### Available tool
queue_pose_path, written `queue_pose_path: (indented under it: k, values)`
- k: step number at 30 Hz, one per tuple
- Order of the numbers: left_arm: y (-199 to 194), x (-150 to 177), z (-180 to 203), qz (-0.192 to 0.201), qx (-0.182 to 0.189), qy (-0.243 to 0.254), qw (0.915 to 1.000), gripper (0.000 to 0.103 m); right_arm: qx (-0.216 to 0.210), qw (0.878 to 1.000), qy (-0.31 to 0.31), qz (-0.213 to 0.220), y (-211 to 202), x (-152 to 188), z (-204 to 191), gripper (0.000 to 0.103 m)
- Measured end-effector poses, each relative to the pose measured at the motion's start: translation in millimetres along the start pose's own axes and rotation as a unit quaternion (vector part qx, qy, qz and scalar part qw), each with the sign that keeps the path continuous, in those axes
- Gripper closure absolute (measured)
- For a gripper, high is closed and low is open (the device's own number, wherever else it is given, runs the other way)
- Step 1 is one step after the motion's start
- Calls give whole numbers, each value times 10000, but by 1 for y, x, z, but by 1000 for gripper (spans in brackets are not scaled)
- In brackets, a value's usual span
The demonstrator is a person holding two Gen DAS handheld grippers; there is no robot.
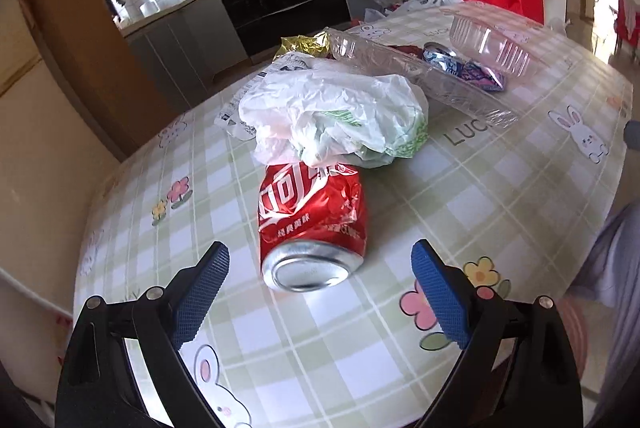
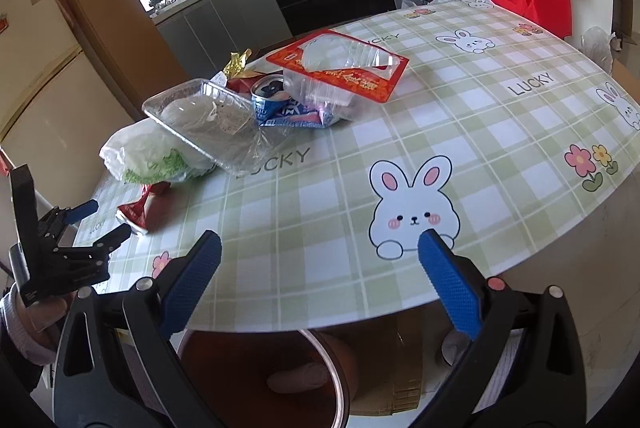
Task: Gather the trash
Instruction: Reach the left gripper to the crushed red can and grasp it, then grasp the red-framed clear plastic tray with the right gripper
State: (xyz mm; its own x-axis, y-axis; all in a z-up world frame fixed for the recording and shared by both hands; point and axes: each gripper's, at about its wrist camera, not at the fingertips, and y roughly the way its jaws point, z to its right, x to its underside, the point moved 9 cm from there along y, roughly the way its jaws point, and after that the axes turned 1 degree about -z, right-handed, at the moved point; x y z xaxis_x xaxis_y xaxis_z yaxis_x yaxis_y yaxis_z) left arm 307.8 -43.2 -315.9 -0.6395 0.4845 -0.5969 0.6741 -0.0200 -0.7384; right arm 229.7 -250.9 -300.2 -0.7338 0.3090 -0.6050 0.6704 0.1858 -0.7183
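Trash lies on the table [image 2: 460, 132]. Left gripper [image 1: 320, 264] gapes wide near the red can [image 1: 312, 224]. Right gripper [image 2: 320, 252] is spread wide, empty.

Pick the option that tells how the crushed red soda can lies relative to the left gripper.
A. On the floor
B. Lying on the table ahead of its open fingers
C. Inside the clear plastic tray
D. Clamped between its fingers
B: the crushed red soda can lies on its side on the checked tablecloth, just ahead of the left gripper, whose fingers are spread and not touching it.

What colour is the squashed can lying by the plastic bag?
The crushed metal drink can is red with white writing, clearest in the left wrist view.
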Motion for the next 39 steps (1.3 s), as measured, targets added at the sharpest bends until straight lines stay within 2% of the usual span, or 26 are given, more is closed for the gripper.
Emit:
queue_pose_path:
  k: [8,12,14,16,17,18,19,23,26,28,30,31,33,35,39]
  values:
    - [31,-9,7,-225,-309,741,9965,13,56,10000,68,-31,14,-13,8,6]
    - [42,-16,10,-354,-592,905,9935,13,44,10000,56,0,17,-19,8,6]
    - [47,-18,13,-456,-695,956,9919,18,37,10000,54,-6,18,-19,7,6]
    - [54,-17,16,-627,-772,998,9900,35,35,10000,34,-4,19,-20,6,6]
    - [57,-16,16,-703,-763,962,9899,39,39,10000,20,6,19,-21,6,6]
    - [59,-14,15,-769,-739,883,9904,51,53,10000,-9,24,19,-22,6,6]
    - [60,-13,12,-799,-751,782,9909,57,65,10000,-39,43,18,-24,7,6]
    - [50,-8,-7,-763,-670,314,9943,69,215,9989,-323,253,18,-42,11,6]
    - [35,-6,-27,-604,-605,-29,9963,72,500,9944,-875,330,25,-64,11,6]
    - [24,-3,-43,-534,-523,-328,9967,78,568,9888,-1345,297,34,-79,5,9]
    - [15,-1,-58,-437,-366,-755,9955,81,678,9816,-1770,211,47,-93,-1,17]
    - [9,0,-67,-389,-298,-1002,9938,83,640,9816,-1787,186,51,-98,-1,17]
    - [0,4,-84,-298,-179,-1489,9882,88,421,9880,-1478,160,59,-107,5,17]
    - [-9,11,-93,-174,-68,-1864,9823,89,132,9962,-843,166,63,-115,19,17]
    - [-23,15,-99,-8,-23,-2096,9778,89,-218,9991,327,170,67,-116,46,19]
